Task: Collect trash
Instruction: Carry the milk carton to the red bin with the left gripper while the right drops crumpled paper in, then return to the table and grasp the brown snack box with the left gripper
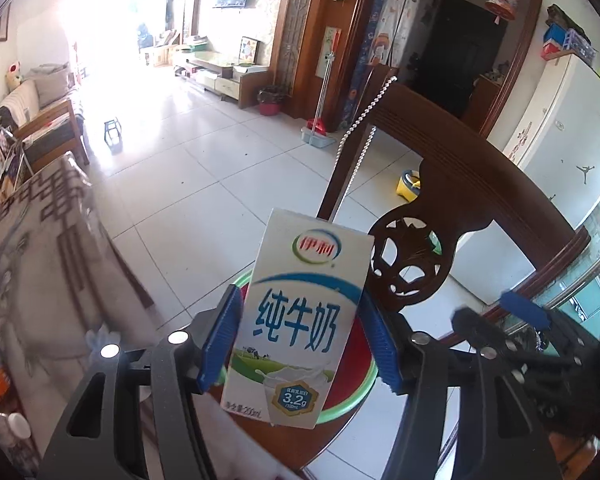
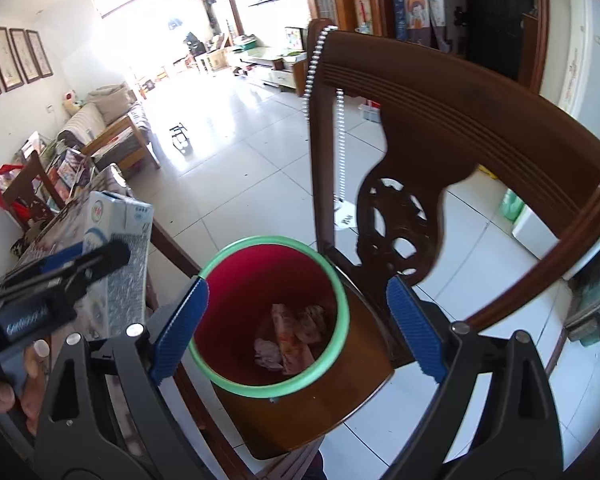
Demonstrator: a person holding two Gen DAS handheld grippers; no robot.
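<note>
My left gripper (image 1: 300, 340) is shut on a white and blue milk carton (image 1: 296, 316), held upright just above a red bin with a green rim (image 1: 340, 404). In the right wrist view the carton (image 2: 116, 256) and the left gripper (image 2: 80, 264) hang at the left, beside the bin (image 2: 268, 316), which stands on a wooden chair seat (image 2: 312, 412). Several crumpled wrappers (image 2: 288, 336) lie in the bin. My right gripper (image 2: 300, 328) is open and empty, its blue pads on either side of the bin, above it.
The dark wooden chair back (image 2: 440, 120) rises behind the bin, with a bead chain (image 2: 340, 140) hung on it. A table with a patterned cloth (image 1: 48, 260) is at the left. White tiled floor (image 1: 220, 160) lies beyond. A white fridge (image 1: 560, 120) stands at the right.
</note>
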